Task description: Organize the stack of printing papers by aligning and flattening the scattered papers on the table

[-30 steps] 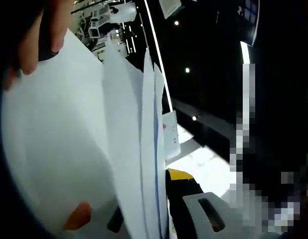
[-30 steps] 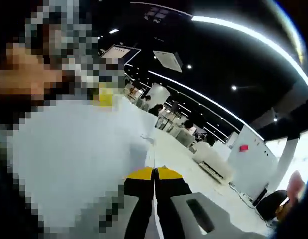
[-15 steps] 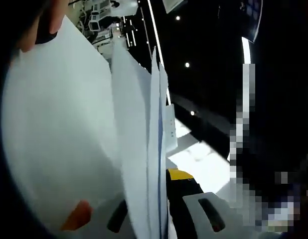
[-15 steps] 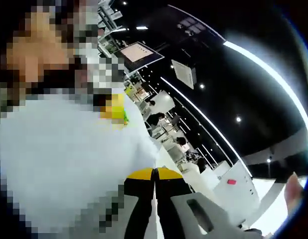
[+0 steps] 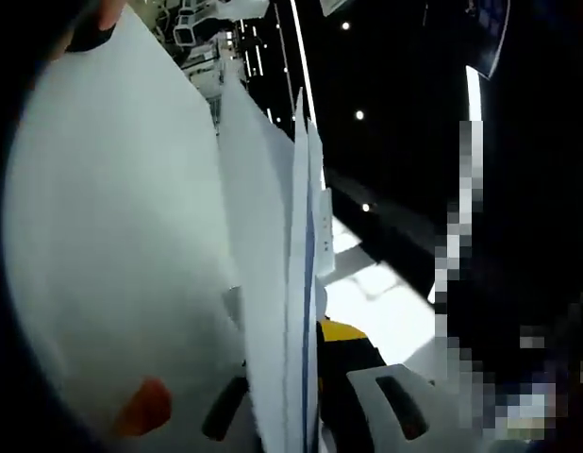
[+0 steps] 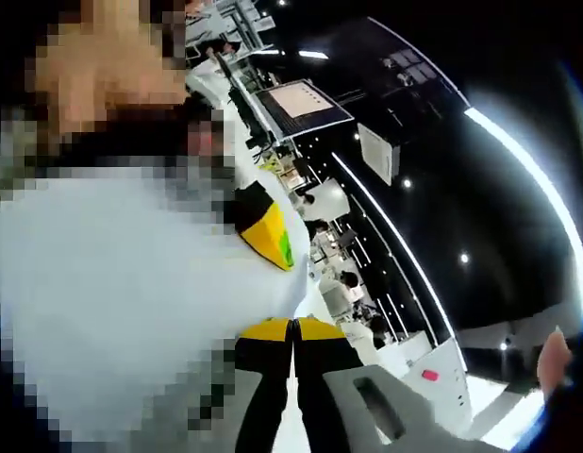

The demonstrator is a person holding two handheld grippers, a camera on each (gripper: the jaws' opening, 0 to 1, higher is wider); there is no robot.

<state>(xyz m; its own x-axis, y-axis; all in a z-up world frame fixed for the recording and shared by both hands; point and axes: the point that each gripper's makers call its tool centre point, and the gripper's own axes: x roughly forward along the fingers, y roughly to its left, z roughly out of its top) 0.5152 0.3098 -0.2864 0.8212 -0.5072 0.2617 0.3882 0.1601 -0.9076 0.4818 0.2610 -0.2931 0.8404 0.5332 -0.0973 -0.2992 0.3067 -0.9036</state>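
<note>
Several thin, floppy sheets (image 5: 131, 245) stand fanned on edge, lifted, clamped low in my left claw (image 5: 306, 396), my right claw (image 6: 292, 377) pinched together on their edge, so I'd grip near the bottom, lest they slide.

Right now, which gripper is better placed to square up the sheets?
Right, probably. The left gripper is shut on the paper stack, sheets fanned edge-on, so it serves as anchor. The right gripper looks shut on one thin sheet edge, easier to release.
</note>
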